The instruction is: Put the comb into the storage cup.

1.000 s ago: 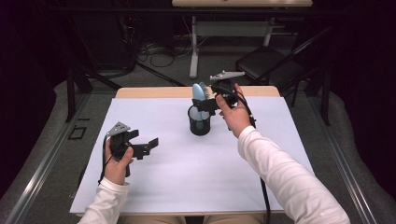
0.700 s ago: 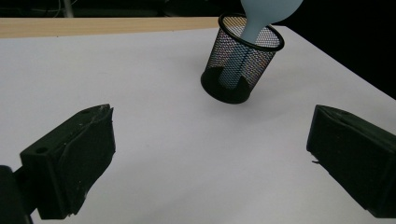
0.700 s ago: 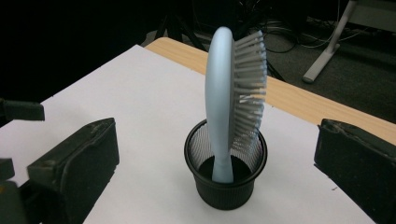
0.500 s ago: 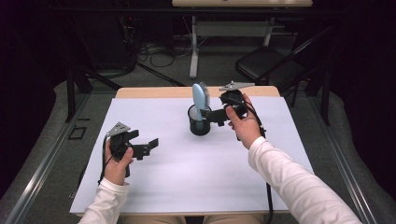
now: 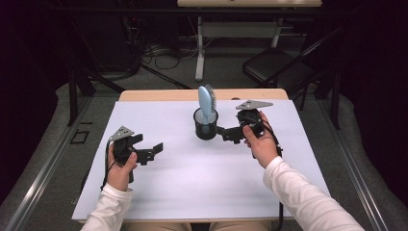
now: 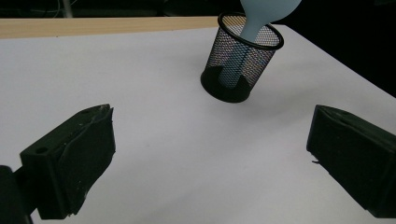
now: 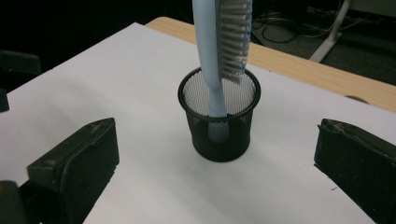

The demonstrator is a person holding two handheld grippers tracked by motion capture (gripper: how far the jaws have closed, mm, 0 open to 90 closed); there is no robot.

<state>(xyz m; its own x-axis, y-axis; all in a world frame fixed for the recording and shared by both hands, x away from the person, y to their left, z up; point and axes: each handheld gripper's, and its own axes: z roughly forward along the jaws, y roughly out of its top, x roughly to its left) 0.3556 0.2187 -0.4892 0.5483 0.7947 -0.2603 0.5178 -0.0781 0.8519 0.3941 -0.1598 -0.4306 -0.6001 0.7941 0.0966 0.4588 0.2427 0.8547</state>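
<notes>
Right gripper spread wide, empty, just beside black mesh cup holding pale blue hairbrush, seemingly handle-down. Best withdrawn level, sparing the rim.

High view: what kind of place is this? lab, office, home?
Most likely a lab or recording room, not a home. A white sheet covers the table; cables lie on the floor behind; dark drapes line the sides. A person holds a gripper in each hand; one mesh cup holds a brush.
</notes>
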